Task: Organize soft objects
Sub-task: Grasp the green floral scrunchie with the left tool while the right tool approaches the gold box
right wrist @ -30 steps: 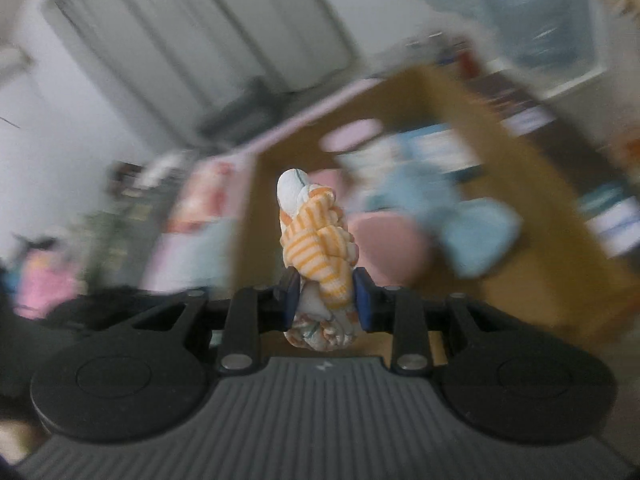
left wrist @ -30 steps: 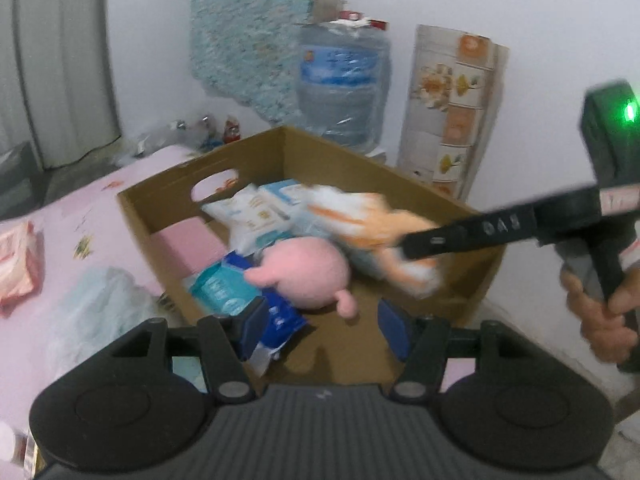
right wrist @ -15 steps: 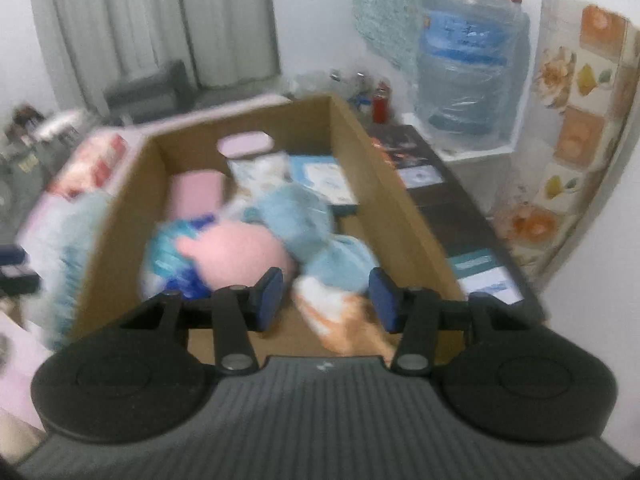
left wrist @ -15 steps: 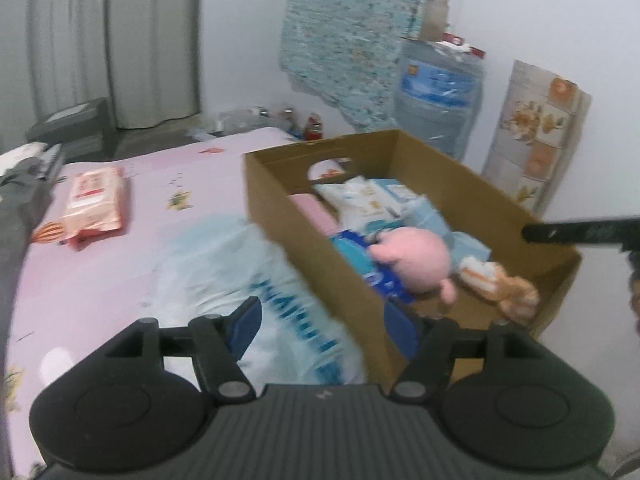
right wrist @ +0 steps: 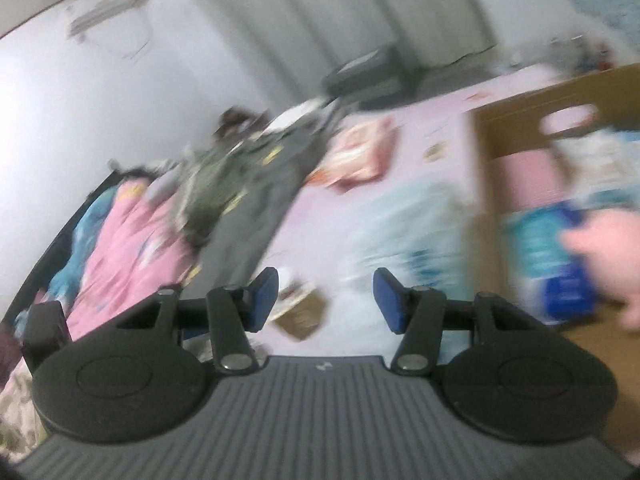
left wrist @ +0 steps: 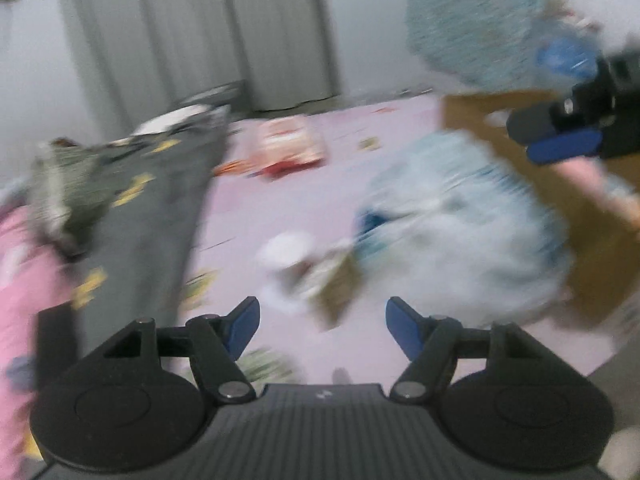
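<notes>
Both views are blurred by motion. My left gripper (left wrist: 322, 328) is open, with nothing between its fingers, above the pink sheet (left wrist: 280, 204). My right gripper (right wrist: 326, 300) has its jaws opening and is empty too. One of its blue pads (left wrist: 560, 148) shows over the cardboard box (left wrist: 592, 248) in the left wrist view. A light blue plastic pack (left wrist: 460, 216) (right wrist: 408, 220) lies against the box's (right wrist: 520, 108) left wall. Inside the box I see a blue pack (right wrist: 560, 264) and a blurred pink soft shape (right wrist: 608, 240).
A red and pink pack (left wrist: 288, 148) (right wrist: 356, 156) lies farther back on the sheet. A dark grey patterned cloth (left wrist: 140, 208) (right wrist: 248, 184) and pink bedding (right wrist: 132, 232) fill the left. A small white round thing (left wrist: 286, 250) and a brown packet (left wrist: 336, 292) lie near the grippers.
My right gripper let go of the orange striped plush, which landed in the box. Both grippers then swung left from the box toward the pink sheet.
</notes>
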Motion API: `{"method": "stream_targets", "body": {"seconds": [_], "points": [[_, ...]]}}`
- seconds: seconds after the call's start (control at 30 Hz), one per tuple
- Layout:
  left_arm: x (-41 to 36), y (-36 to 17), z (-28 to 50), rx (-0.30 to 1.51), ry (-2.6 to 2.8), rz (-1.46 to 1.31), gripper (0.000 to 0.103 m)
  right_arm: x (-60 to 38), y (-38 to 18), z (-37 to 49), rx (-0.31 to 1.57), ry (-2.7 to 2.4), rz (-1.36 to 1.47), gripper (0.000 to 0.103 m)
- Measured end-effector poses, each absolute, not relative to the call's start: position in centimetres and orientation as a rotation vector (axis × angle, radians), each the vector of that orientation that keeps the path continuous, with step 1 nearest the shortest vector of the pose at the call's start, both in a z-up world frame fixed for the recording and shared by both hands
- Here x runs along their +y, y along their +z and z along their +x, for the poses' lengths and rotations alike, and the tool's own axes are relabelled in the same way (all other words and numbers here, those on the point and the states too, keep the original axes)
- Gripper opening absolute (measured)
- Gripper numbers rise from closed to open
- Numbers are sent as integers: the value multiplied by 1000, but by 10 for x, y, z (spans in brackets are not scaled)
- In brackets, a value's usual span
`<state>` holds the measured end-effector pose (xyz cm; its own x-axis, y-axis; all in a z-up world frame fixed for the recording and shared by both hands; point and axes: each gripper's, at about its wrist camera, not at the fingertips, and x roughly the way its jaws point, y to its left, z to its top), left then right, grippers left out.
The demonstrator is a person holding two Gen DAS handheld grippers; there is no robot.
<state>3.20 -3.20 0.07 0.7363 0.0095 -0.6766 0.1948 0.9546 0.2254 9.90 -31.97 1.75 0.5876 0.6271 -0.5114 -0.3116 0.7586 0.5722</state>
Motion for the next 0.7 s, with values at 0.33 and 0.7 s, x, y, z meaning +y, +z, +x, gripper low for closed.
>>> {"method": "stream_targets", "body": {"seconds": [0.33,0.7], "points": [[20,-48,43,864,3,311,67,-226,-14,133,932,665,418,53],[18,-78,66,904,-44,294,28,-199,-46,152,1004,627,423,55]]}}
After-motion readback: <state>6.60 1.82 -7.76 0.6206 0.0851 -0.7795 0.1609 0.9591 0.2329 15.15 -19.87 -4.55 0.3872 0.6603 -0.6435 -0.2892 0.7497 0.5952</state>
